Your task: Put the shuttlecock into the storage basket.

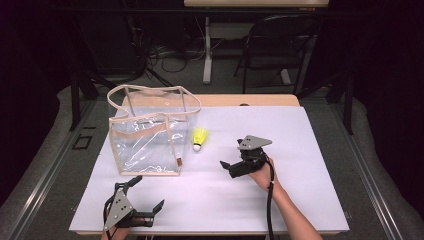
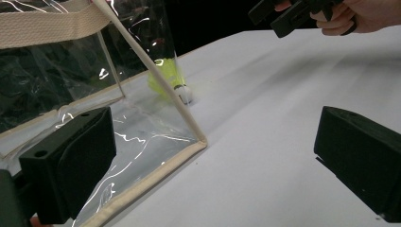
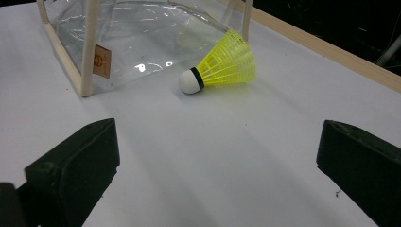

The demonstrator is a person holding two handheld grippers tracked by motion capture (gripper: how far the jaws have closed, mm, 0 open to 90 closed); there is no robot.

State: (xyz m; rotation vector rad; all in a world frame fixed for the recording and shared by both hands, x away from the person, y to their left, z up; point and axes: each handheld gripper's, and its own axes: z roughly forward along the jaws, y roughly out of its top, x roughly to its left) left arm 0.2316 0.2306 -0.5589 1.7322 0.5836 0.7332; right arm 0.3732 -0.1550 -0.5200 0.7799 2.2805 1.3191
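Note:
A clear plastic bag with beige trim stands upright on the left of the white table. A yellow shuttlecock with a white cork lies on its side just right of the bag. My right gripper is open, a short way right of the shuttlecock, and points at it. The right gripper view has the shuttlecock ahead of the open jaws, beside the bag. My left gripper is open near the front edge, below the bag. Its view looks at the bag's corner, with the shuttlecock behind the plastic.
The bare white sheet stretches right of and in front of my right gripper. A wooden table edge runs along the back. On the floor beyond stand a dark chair and a desk leg with cables.

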